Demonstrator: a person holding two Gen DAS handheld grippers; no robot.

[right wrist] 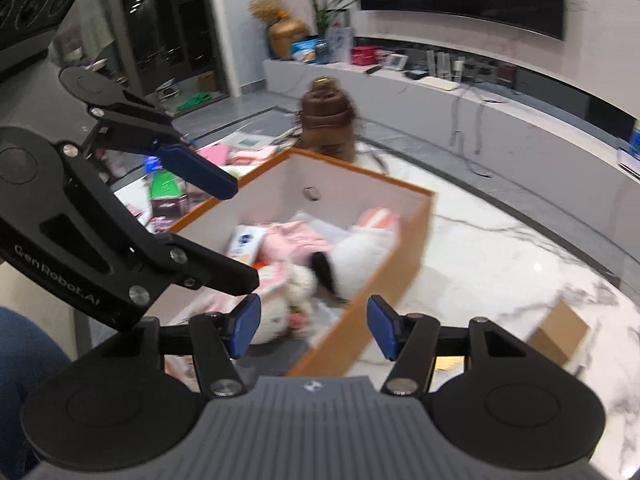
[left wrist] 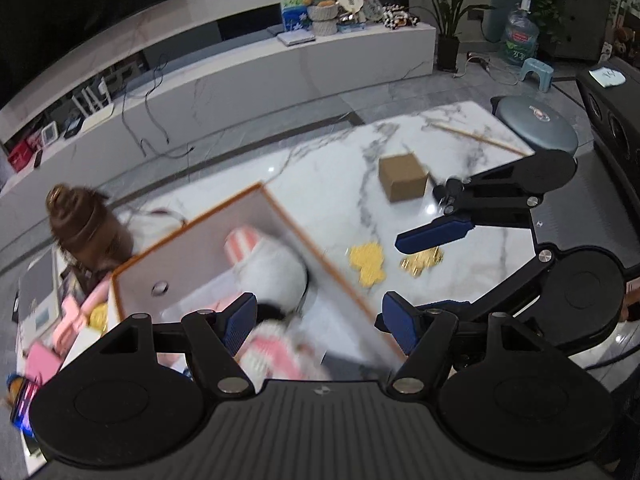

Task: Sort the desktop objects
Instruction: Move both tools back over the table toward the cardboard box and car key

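Above the box: both grippers hang over the open storage box (right wrist: 420,216), nothing between either pair of pads.
Left gripper (left wrist: 316,326): jaws wide apart, empty, over the box's near end.
Right gripper (right wrist: 314,326): jaws apart, empty, the box's orange rim just below.
Plush toy (right wrist: 360,256): white and pink, lying inside the box on other pink soft items; blurred.
Still on table (left wrist: 320,200): yellow flat piece (left wrist: 368,262), gold pieces (left wrist: 422,260) beside it, small cardboard box (left wrist: 402,176) further out, thin wooden stick (left wrist: 476,138) at far edge.
Handling, yellow piece: looks thin, light, flat on slick marble; likely hard to pinch, take it by an edge lobe.
Handling, cardboard box: looks light, stiff; grip across two opposite sides.
Brown bottle (right wrist: 328,120): stands behind the box, upright.
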